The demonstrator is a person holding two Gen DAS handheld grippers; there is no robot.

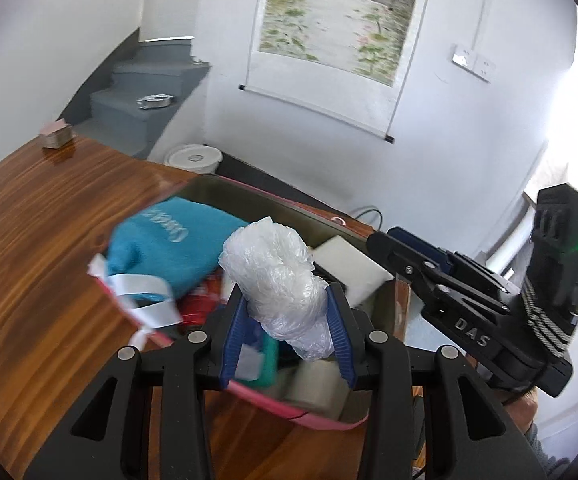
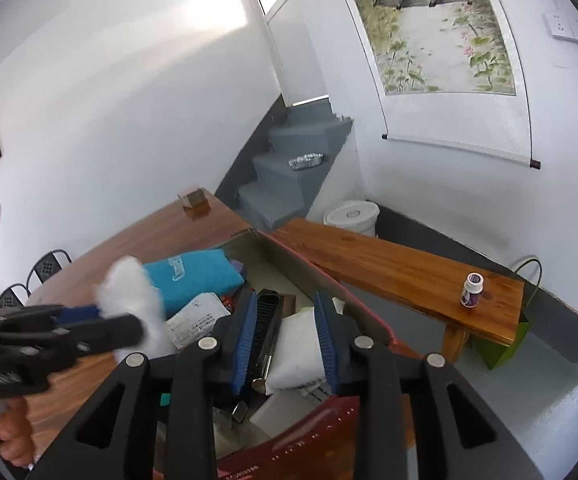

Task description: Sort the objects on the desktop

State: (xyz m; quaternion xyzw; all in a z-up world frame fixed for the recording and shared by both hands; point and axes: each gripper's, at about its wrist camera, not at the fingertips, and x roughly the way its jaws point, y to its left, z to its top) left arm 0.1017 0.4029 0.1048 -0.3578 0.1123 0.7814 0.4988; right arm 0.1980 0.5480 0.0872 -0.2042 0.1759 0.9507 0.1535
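My left gripper (image 1: 289,320) is shut on a crumpled clear plastic bag (image 1: 273,268) and holds it above a pink-rimmed box (image 1: 313,420) full of items. The bag also shows blurred in the right wrist view (image 2: 133,296), held by the left gripper (image 2: 129,320). In the box lie a teal pouch (image 1: 169,248) with white ribbons, a white block (image 1: 349,268) and red packets. My right gripper (image 2: 287,336) is open and empty above the box (image 2: 353,300), over a black comb-like item (image 2: 267,324) and a white packet (image 2: 301,352). It shows at the right in the left wrist view (image 1: 381,240).
The box sits on a brown wooden table (image 1: 49,240). A small wooden block (image 1: 55,134) stands at the table's far corner. A wooden bench (image 2: 401,272) carries a small white bottle (image 2: 471,290). A white bucket (image 2: 351,216) and grey stairs (image 2: 289,176) are behind. A green bag (image 2: 505,344) stands by the bench.
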